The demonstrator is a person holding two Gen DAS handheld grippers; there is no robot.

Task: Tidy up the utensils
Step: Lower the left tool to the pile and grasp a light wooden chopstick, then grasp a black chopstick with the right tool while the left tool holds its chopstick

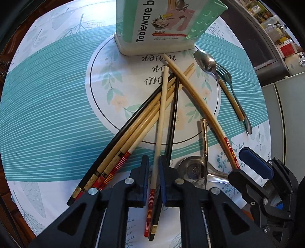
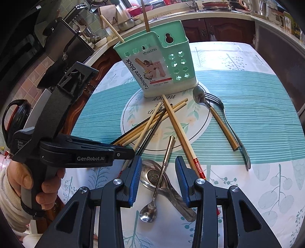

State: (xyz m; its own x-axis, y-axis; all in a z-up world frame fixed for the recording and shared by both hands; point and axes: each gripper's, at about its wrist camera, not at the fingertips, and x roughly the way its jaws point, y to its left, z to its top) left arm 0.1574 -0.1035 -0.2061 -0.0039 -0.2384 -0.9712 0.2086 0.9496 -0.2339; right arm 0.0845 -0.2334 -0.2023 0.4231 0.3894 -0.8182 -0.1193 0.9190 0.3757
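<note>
A mint green tableware holder [image 1: 156,26] [image 2: 158,63] stands upright at the far side of the table, with two chopsticks in it. Several chopsticks [image 1: 144,112] [image 2: 152,122] lie crossed in front of it. My left gripper [image 1: 154,171] straddles a cream chopstick [image 1: 161,118] with a narrow gap on each side; a black chopstick lies by its right finger. My right gripper [image 2: 158,177] is open over a small gold-handled spoon [image 2: 164,166] and a steel ladle spoon [image 2: 152,175]. A spoon [image 2: 199,94] and fork [image 2: 215,100] lie at the right.
The table has a teal-striped cloth [image 2: 257,106] with a round white print. The table's left edge [image 2: 83,106] drops off near a wooden chair. A kitchen counter [image 2: 190,13] with jars runs behind.
</note>
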